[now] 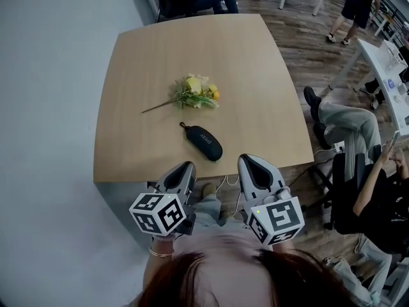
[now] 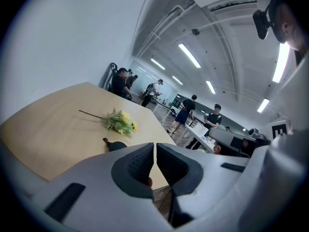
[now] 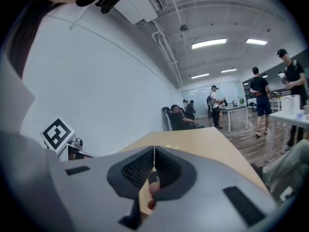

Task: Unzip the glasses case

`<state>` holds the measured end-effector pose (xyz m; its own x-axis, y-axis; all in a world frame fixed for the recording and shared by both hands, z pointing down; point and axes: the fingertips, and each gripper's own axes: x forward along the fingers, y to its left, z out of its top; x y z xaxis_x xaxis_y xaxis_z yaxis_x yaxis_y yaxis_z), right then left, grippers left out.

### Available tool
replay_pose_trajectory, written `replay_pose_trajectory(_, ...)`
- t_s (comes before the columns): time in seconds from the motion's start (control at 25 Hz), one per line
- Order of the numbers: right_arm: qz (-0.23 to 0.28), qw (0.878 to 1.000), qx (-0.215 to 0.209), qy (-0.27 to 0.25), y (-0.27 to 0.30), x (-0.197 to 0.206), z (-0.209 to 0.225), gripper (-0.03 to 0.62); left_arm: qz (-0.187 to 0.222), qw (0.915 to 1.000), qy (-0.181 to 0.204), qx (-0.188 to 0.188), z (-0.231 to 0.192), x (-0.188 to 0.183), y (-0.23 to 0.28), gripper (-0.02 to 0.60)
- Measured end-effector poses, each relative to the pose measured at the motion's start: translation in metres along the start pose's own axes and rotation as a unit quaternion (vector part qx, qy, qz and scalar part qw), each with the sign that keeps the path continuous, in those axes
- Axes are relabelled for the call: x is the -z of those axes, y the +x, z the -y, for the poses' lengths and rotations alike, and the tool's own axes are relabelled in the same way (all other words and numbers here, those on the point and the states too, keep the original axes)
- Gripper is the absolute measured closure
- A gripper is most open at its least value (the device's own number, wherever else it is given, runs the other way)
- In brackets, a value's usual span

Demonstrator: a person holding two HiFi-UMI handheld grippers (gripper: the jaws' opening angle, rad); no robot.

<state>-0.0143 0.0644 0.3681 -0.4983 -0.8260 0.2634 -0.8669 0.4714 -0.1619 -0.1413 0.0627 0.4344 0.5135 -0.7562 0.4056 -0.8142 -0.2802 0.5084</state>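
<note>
Holding left tongs [image 1: 181, 173] and right tongs [image 1: 251, 167] side by side in front of the body, tips forward and slightly down, both pairs of jaws closed together.

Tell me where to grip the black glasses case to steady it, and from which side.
Pinch the glasses case across its narrow width near its rounded near-right end, coming from the table's near edge with the right hand-held gripper. It lies flat and diagonal, so that end is probably easiest to reach, and the small tab at its far-left end is left free.
</note>
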Motion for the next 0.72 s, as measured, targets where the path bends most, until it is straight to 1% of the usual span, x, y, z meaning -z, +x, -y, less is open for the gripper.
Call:
replay_pose_trajectory(0.2, -0.007, 1.0, 0.012, 0.003, 0.021, 0.001, 0.005, 0.579, -0.023, 0.9996, -0.013, -0.004, -0.028, 0.002, 0.02, 0.569)
replay_pose_trajectory(0.4, -0.01, 1.0, 0.024, 0.001, 0.039, -0.003, 0.01, 0.579, -0.061, 0.9976, -0.032, 0.002, -0.05, 0.013, 0.042, 0.545)
replay_pose_trajectory(0.52, -0.012, 0.999, 0.03, 0.002, 0.049, -0.004, 0.012, 0.578, -0.086, 0.9955, -0.039, 0.011, -0.06, 0.02, 0.054, 0.531)
replay_pose_trajectory(0.72, -0.014, 0.999, 0.034, -0.003, 0.068, -0.006, 0.012, 0.577, -0.121, 0.9903, -0.063, 0.029, -0.075, 0.03, 0.073, 0.502)
